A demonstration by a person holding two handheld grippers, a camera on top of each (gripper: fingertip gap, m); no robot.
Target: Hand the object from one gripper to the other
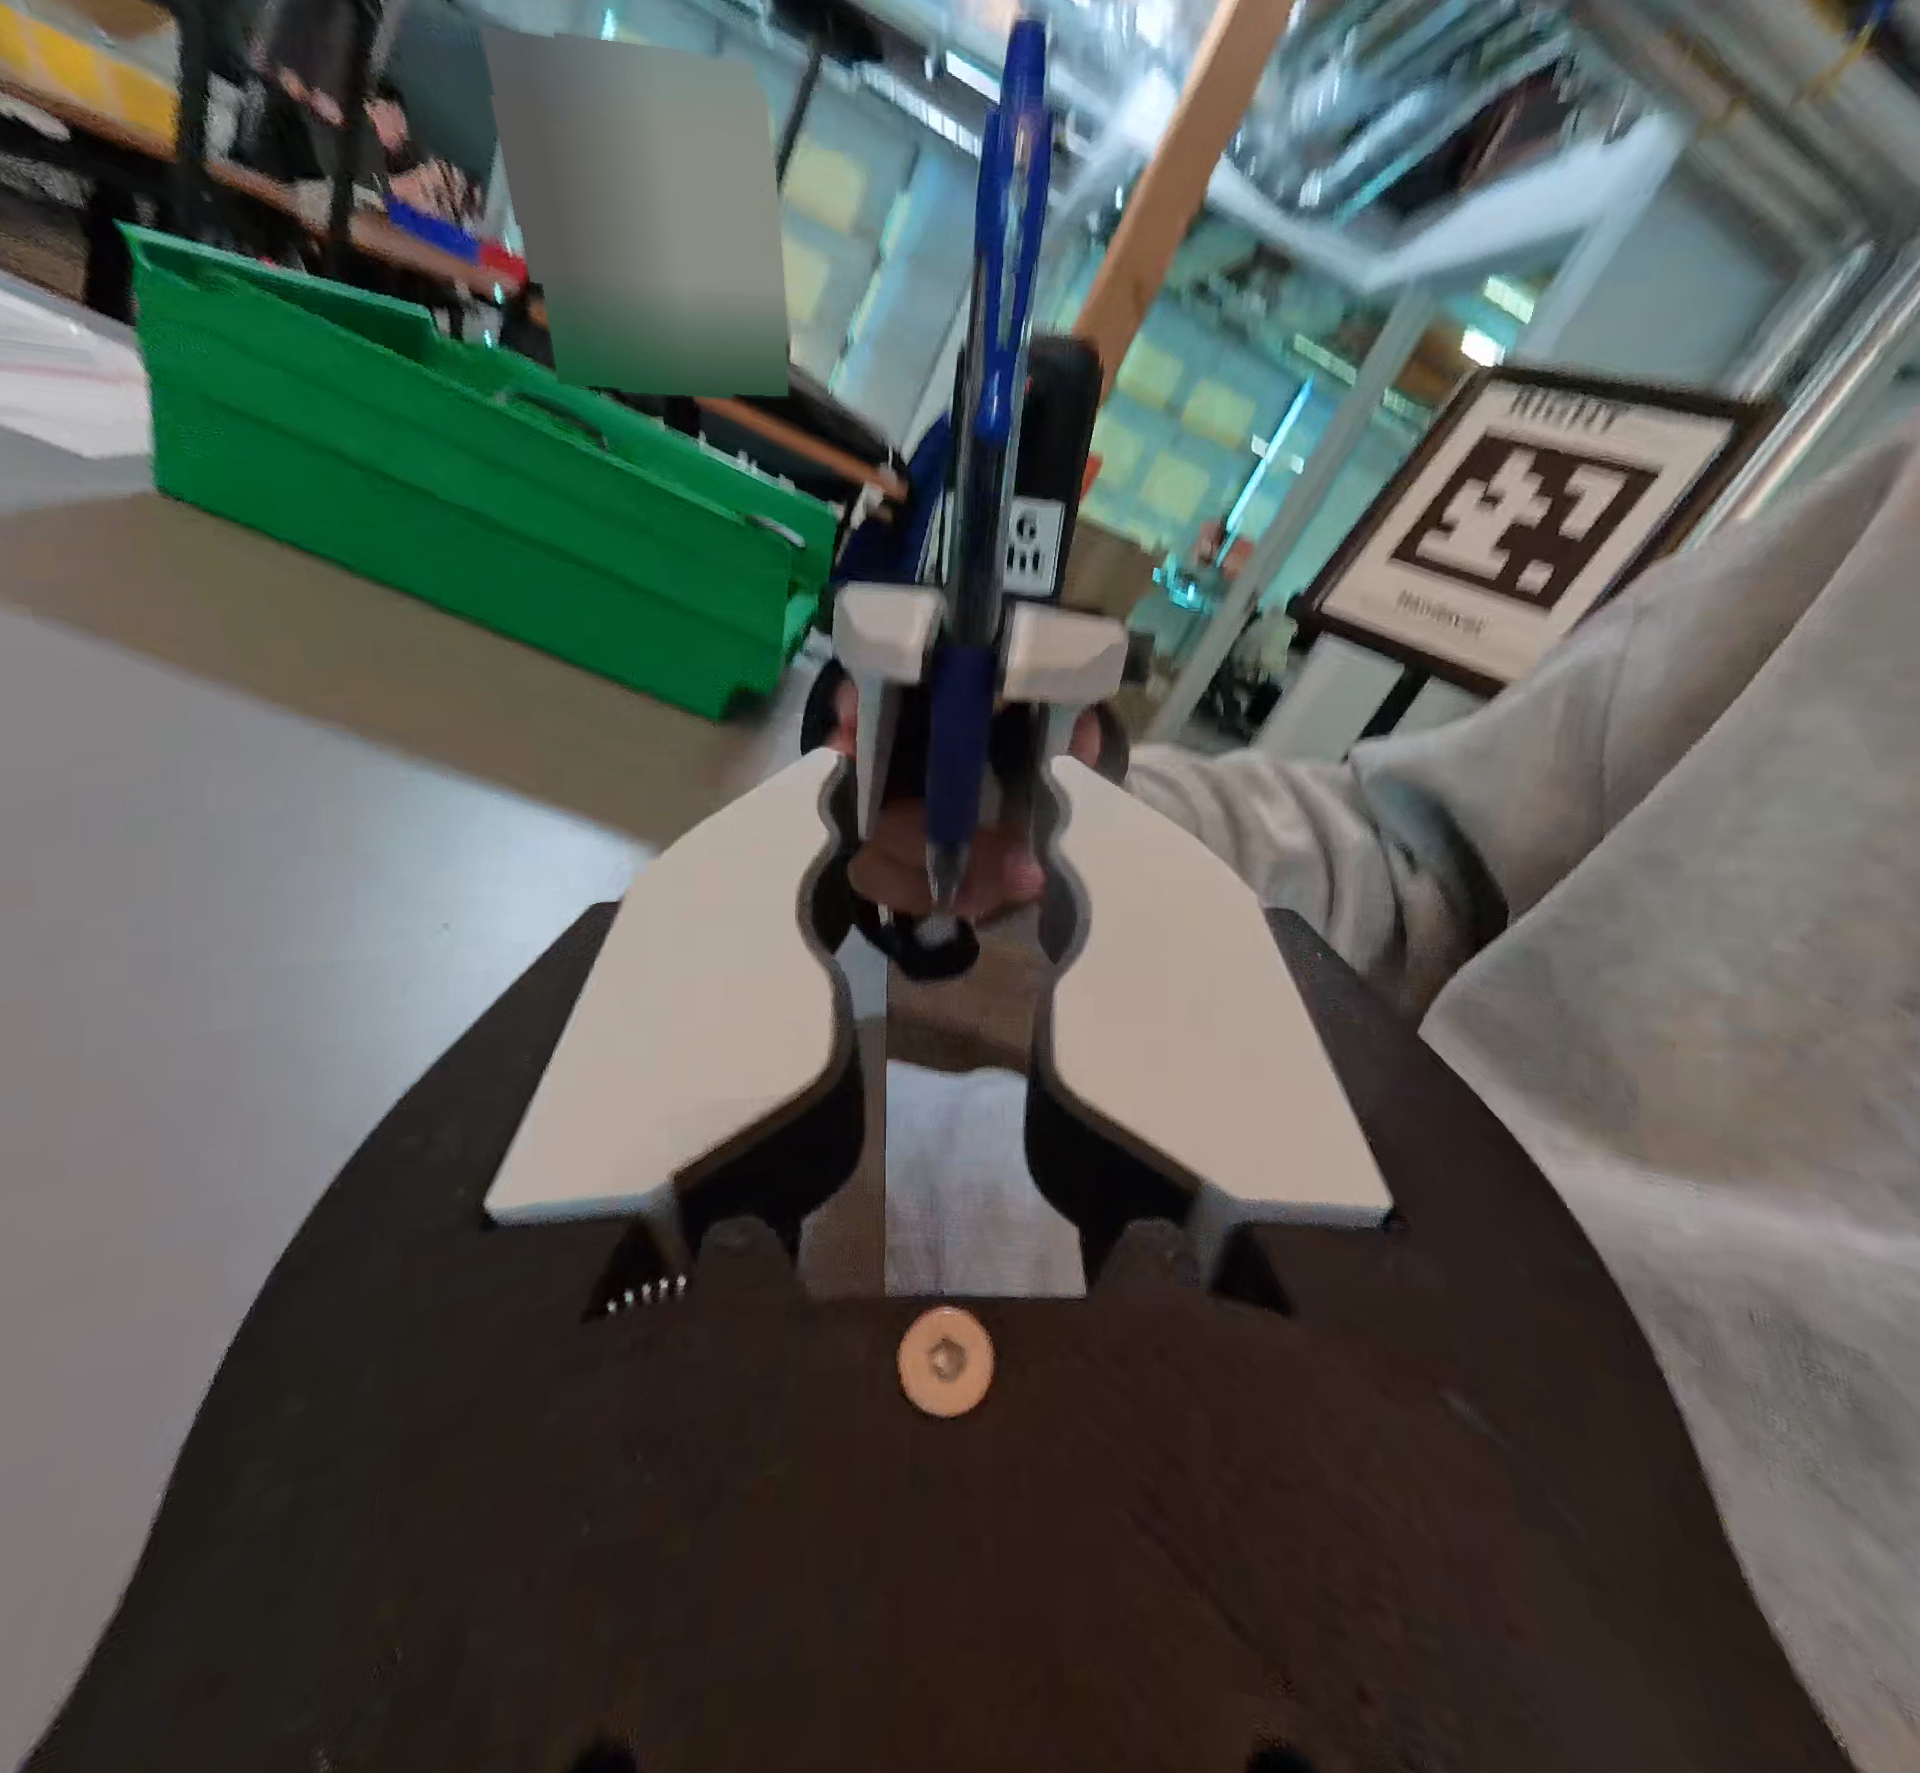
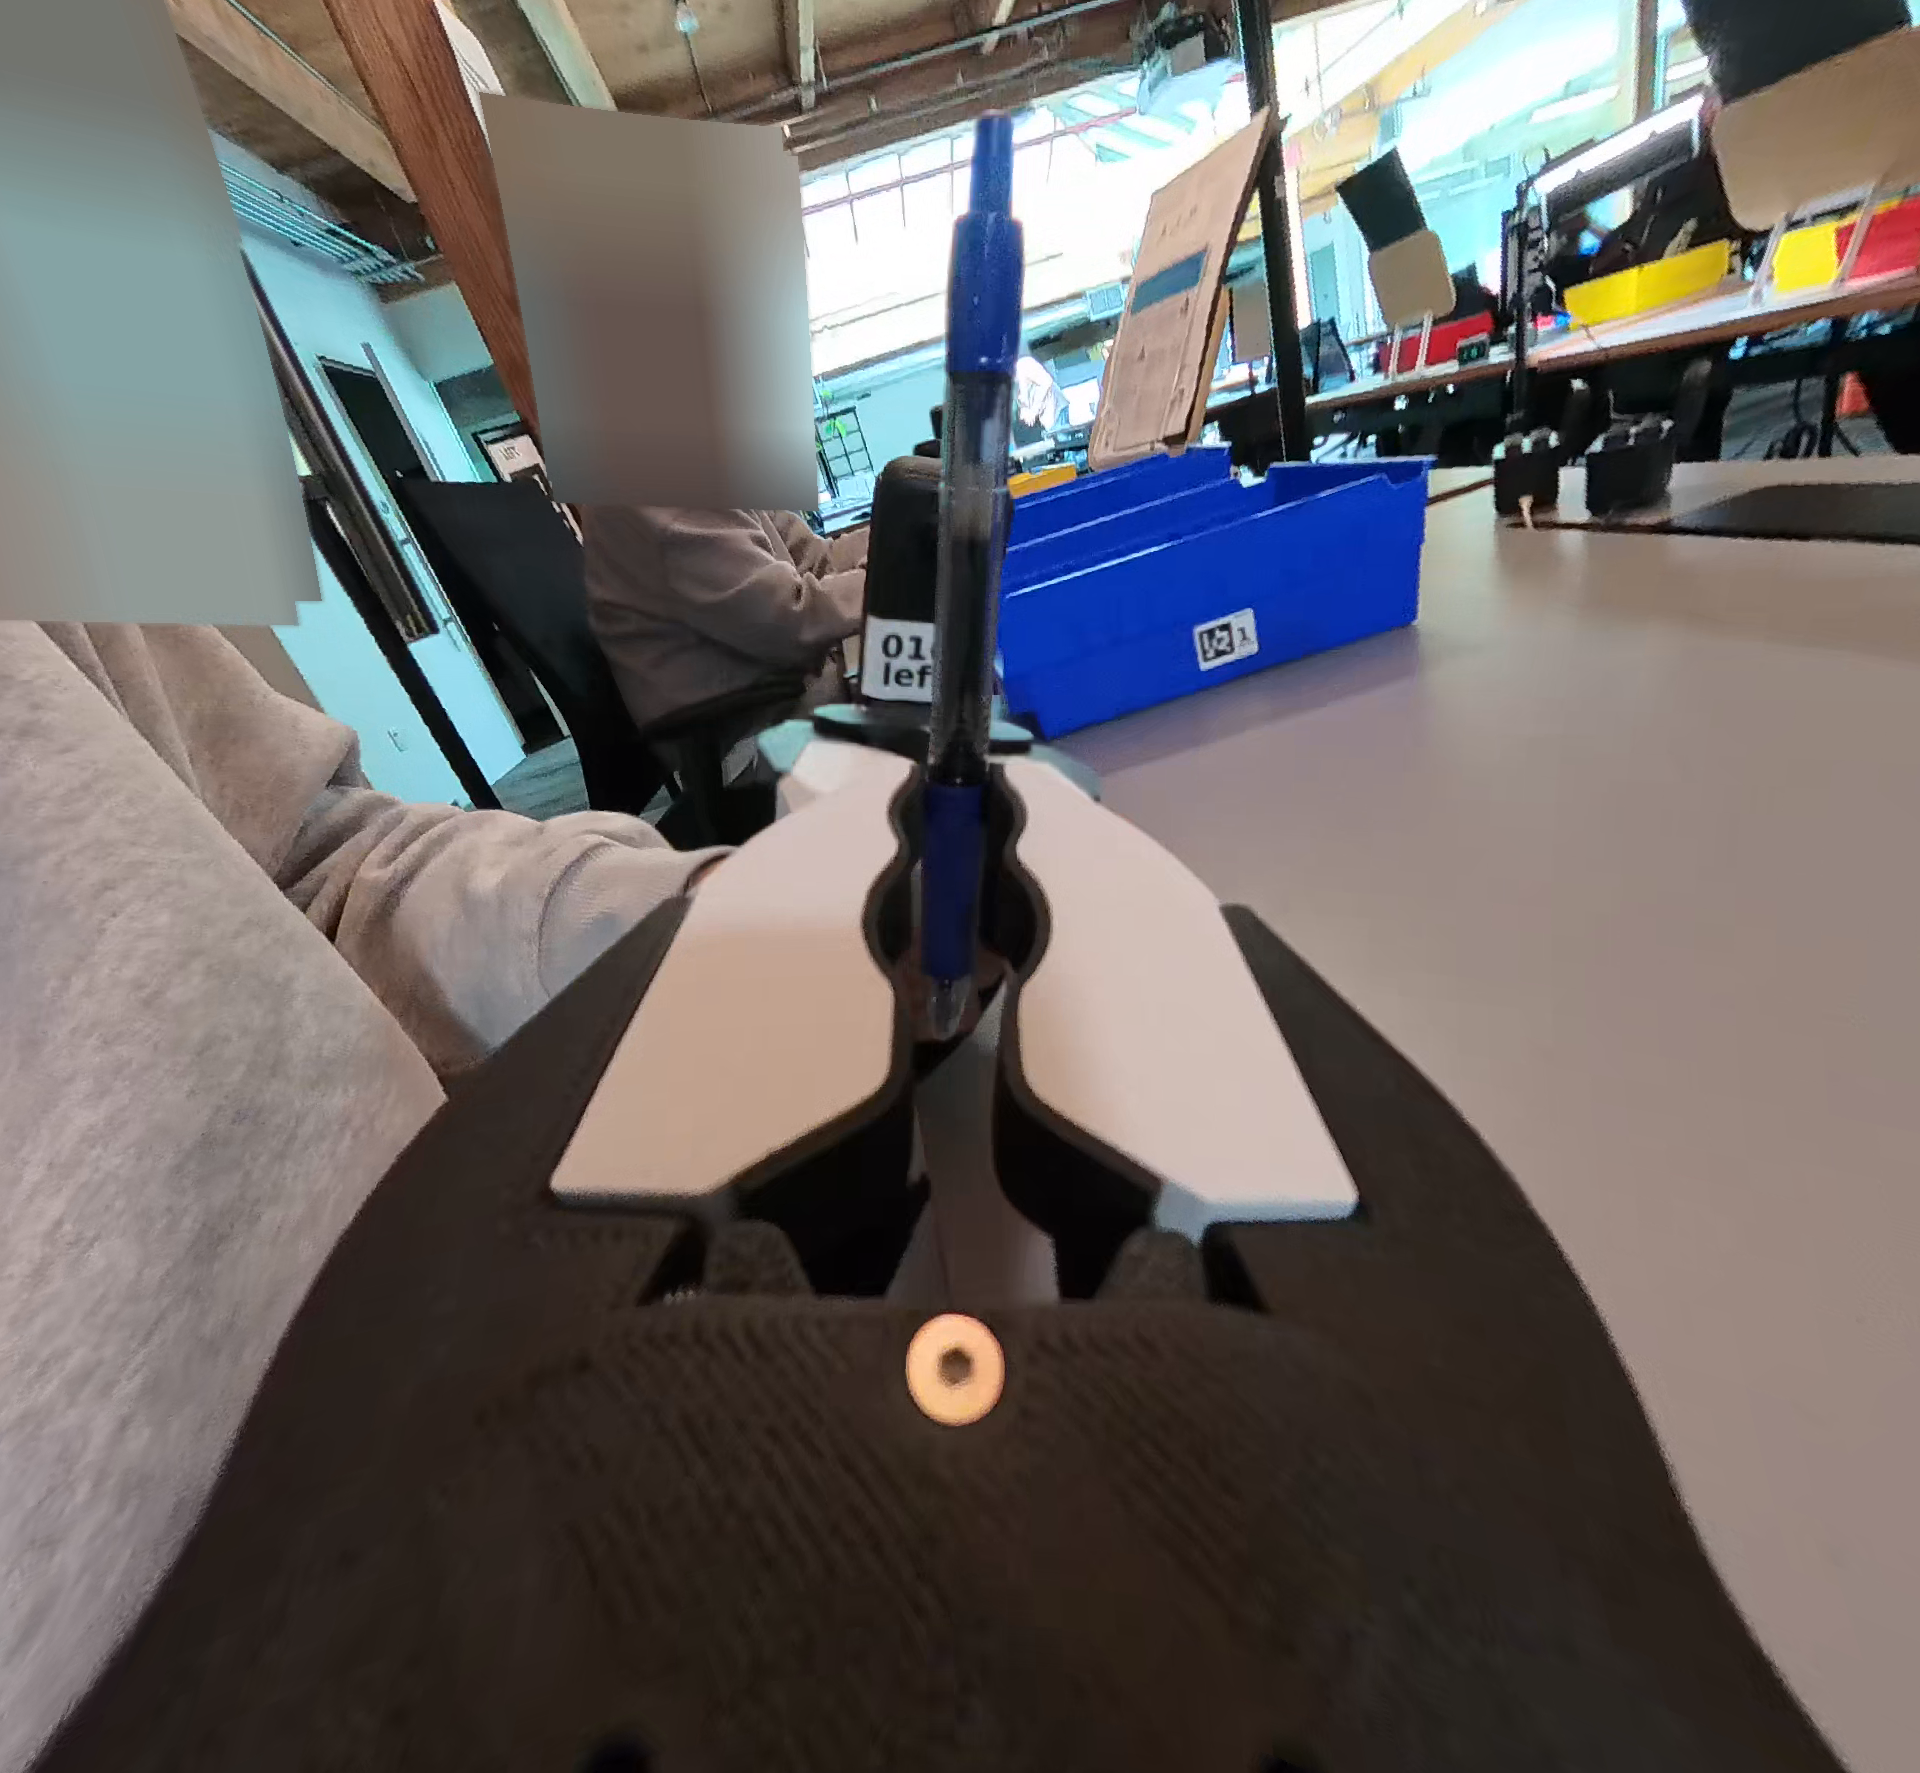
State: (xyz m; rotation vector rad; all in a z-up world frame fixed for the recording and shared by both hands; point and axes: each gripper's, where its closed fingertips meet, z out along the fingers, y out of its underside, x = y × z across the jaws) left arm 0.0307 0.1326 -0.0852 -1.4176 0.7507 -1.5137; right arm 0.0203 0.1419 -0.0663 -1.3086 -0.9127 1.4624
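A blue pen (image 1: 1003,321) stands upright in mid-air above the table, tip down. My right gripper (image 2: 954,778) is shut on the pen (image 2: 971,497) at its blue rubber grip. In the left wrist view the right gripper (image 1: 977,643) faces me, its white fingertips clamped on the pen. My left gripper (image 1: 945,778) is open, with the pen's tip end in the gap between its fingers and space on both sides. The left gripper's black body (image 2: 902,560) shows just behind the pen in the right wrist view.
A green bin (image 1: 447,435) and a blue bin (image 2: 1205,570) stand on the grey table (image 2: 1558,840). A framed marker board (image 1: 1507,528) stands at the right. A grey sleeve (image 1: 1558,788) holds the gripper. Another person (image 2: 717,601) sits beyond. The grippers are tip to tip, or close to it.
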